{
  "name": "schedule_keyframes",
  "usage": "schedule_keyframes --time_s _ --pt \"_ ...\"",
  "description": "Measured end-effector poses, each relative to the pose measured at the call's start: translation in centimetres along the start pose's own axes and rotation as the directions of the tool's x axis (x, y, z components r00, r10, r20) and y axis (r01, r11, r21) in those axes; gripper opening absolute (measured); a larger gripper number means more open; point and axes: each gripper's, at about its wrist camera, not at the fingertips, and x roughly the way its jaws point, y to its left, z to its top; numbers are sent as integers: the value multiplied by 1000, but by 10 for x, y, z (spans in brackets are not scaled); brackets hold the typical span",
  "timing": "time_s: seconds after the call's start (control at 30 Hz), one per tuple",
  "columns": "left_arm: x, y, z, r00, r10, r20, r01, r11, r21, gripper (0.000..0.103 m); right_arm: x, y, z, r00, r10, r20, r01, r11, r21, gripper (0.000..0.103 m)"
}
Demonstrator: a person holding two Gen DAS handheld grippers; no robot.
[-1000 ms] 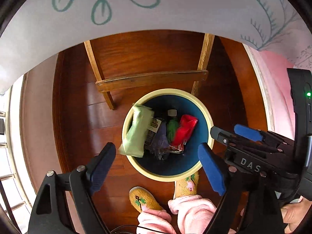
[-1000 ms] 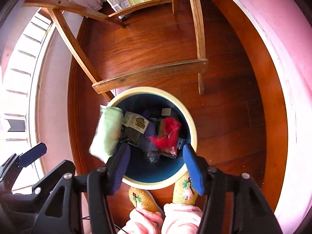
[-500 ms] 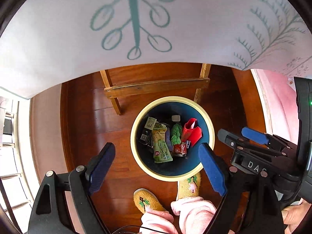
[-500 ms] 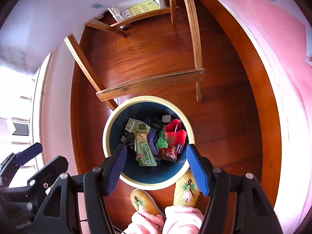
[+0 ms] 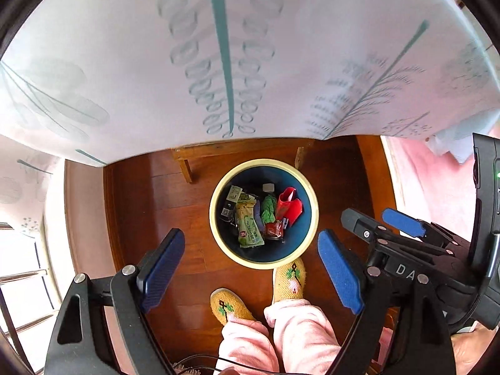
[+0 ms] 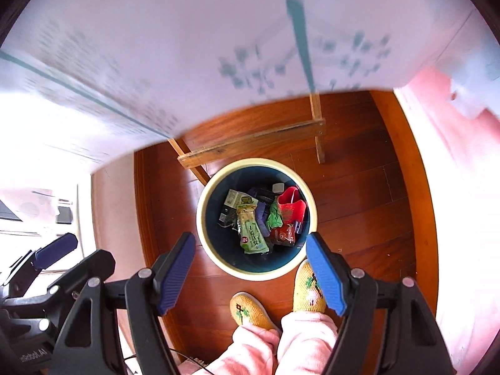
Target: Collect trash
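Since the trash, incl. green wrapper (image 6: 252, 234) & red pouch (image 6: 291, 209), lies in the bin (image 6: 209, 250) on the floor, we judge it light, crinkly, slippery; pinch flat edges. Left gripper (image 5: 250, 268) open, empty; right gripper (image 6: 250, 268) jaws opening, nothing between.

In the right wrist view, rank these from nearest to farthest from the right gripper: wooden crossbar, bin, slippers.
From the right gripper, jaws opening with nothing between them:
1. Slippers, just below and right of the fingers.
2. Bin, just ahead; too close to the slippers to call.
3. Wooden crossbar, beyond the bin, under the tablecloth edge.
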Motion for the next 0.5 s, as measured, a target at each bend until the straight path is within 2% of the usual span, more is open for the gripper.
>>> schedule_keyframes --time_s 0.23,0.5 --pt "-77 -6 8 996 29 88 -32 999 30 86 -72 16 2 998 17 61 -17 1000 -1 73" --pt "-163 -2 21 984 38 175 -37 999 -7 86 -157 47 10 991 38 128 -30 997 -69 73"
